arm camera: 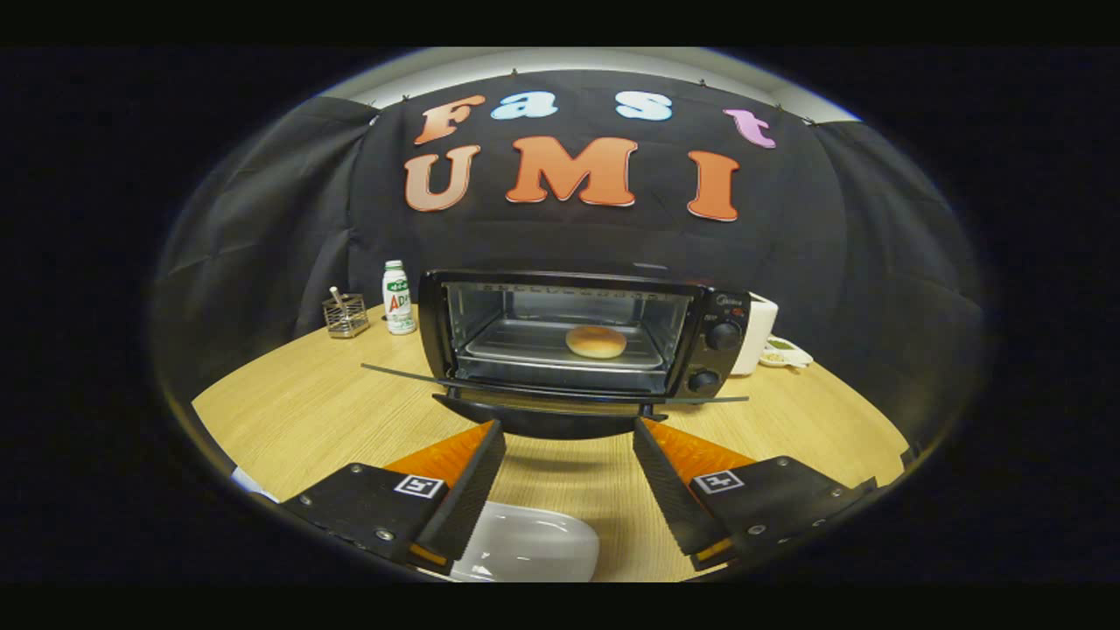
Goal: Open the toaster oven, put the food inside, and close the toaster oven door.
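1. Gripper: fingers spread wide apart, nothing between them but bare tabletop; not touching anything.
2. Black toaster oven w/ metal interior sits straight ahead, just beyond the fingertips, on the light wood-grain table.
3. Oven's glass door is dropped open, hanging down toward the fingers; its front edge lies just ahead of the fingertips and roughly spans the gap between them. Can't tell if it's touching either tip; looks just apart.
4. Round golden-brown bun lies inside the oven on the metal tray, a bit to the right of the tray's centre, well beyond the fingertips and past the door.
5. Two black knobs on the oven's right-hand panel, one above the other, beyond the right finger.
6. White plate, smooth & rounded, lies on the table near the base of the left finger, empty.
7. Beyond the left finger, left of the oven: white bottle w/ green cap standing upright, and a small wire-mesh holder next to it.
8. Right of the oven: a white appliance, partly hidden behind it.
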{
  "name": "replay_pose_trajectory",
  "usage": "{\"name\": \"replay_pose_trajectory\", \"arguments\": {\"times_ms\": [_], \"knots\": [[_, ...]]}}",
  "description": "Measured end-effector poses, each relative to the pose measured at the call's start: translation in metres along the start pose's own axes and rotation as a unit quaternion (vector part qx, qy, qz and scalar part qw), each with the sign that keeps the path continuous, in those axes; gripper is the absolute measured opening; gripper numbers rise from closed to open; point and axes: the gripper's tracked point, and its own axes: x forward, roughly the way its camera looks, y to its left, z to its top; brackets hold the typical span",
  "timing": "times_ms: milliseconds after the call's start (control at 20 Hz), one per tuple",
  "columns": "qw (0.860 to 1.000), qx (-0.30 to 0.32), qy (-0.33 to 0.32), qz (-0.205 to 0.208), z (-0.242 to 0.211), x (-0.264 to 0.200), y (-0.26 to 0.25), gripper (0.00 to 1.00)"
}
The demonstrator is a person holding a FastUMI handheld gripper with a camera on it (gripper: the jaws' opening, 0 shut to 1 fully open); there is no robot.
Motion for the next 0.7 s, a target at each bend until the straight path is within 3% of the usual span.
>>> {"name": "replay_pose_trajectory", "arguments": {"times_ms": [100,250,400,700], "knots": [[0.999,-0.032,0.025,-0.009,-0.015,0.017,0.001,0.89],[0.998,-0.021,0.045,0.027,-0.034,0.027,0.015,0.88],[0.999,0.009,0.022,0.042,-0.014,0.038,0.020,0.86],[1.000,0.004,-0.012,0.024,0.013,0.053,0.013,0.86]]}}
